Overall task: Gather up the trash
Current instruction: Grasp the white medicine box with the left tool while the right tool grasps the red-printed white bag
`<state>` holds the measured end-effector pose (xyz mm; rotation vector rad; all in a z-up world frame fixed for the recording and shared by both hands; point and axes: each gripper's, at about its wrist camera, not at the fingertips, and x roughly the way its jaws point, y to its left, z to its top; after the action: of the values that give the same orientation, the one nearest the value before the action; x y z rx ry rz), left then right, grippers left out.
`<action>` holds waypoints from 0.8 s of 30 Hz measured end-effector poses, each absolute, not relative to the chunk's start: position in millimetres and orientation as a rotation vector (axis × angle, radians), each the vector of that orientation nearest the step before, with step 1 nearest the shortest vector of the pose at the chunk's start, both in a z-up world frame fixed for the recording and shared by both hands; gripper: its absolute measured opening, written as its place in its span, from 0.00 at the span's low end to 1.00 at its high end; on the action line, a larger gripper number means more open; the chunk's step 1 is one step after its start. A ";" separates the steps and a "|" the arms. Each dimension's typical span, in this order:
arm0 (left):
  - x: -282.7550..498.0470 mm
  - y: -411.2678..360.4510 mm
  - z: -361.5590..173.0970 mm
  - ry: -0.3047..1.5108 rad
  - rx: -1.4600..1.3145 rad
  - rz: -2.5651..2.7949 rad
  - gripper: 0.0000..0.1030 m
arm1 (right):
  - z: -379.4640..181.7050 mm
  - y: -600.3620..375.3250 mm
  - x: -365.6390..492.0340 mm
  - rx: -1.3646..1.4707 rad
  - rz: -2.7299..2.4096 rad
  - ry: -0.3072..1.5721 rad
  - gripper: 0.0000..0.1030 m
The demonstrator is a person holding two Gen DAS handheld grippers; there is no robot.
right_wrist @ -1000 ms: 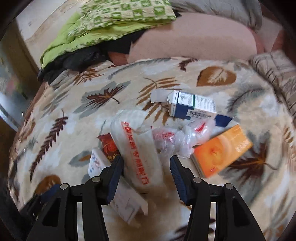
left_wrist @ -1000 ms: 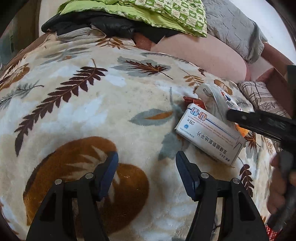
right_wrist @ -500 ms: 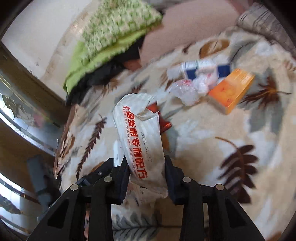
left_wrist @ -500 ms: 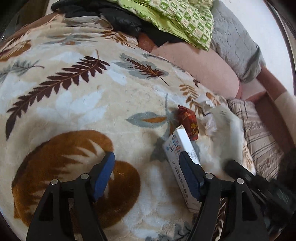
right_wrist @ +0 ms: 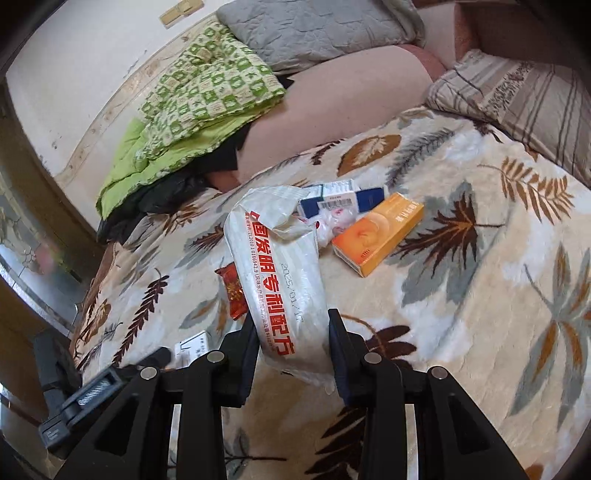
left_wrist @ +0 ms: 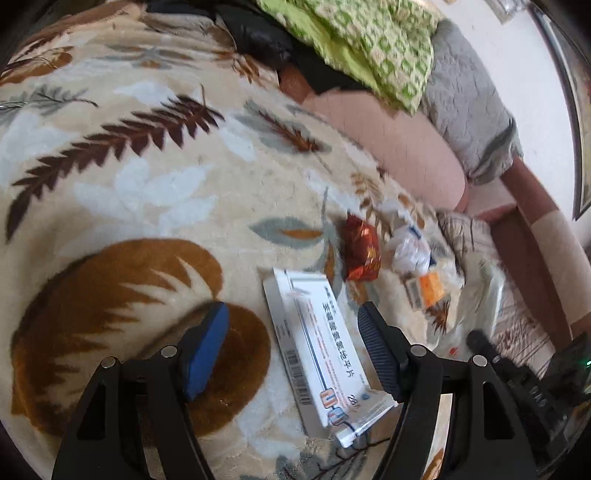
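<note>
Here right gripper (right_wrist: pixel 291 343) fingers pinch the white bag (right_wrist: pixel 277 266) aloft.

Blanket (right_wrist: pixel 461 332): cream plush, leaf print in brown, rust and grey. White packet (right_wrist: pixel 280 273), red characters down its face, centre of the right wrist frame. Orange box (right_wrist: pixel 376 232), right of it, yellow edge. Blue-and-white box (right_wrist: pixel 340 199) above (barcode label white). Red wrapper (left_wrist: pixel 362 251), gold print. White carton (left_wrist: pixel 317 350), blue stripe, lower centre of the left wrist frame. Quilt (right_wrist: pixel 199 92), upper left: green-and-cream checks. Grey pillow (right_wrist: pixel 314 29); striped beige pillow (right_wrist: pixel 517 96).
</note>
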<state>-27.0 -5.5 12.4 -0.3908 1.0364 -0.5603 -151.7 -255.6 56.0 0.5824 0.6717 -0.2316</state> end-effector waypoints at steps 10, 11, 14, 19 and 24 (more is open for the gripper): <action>-48.8 -54.2 11.9 0.999 -0.057 -0.600 0.69 | 64.5 -252.8 -159.9 0.563 -0.241 0.625 0.37; -53.3 -62.3 10.8 0.993 -0.009 -0.615 0.69 | 66.2 -254.6 -161.7 0.566 -0.249 0.612 0.37; -60.8 -83.0 5.8 0.967 0.125 -0.570 0.74 | 70.8 -258.1 -165.7 0.565 -0.276 0.587 0.37; -62.2 -86.8 3.5 0.941 0.175 -0.552 0.56 | 73.3 -261.0 -169.6 0.568 -0.293 0.571 0.37; -52.5 -71.0 10.6 0.947 0.072 -0.581 0.24 | 74.9 -260.0 -168.6 0.559 -0.297 0.568 0.37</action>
<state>-52.5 -71.0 10.6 0.0722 0.9471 -0.5810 -168.6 -260.0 74.9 0.5587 0.5678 -0.2970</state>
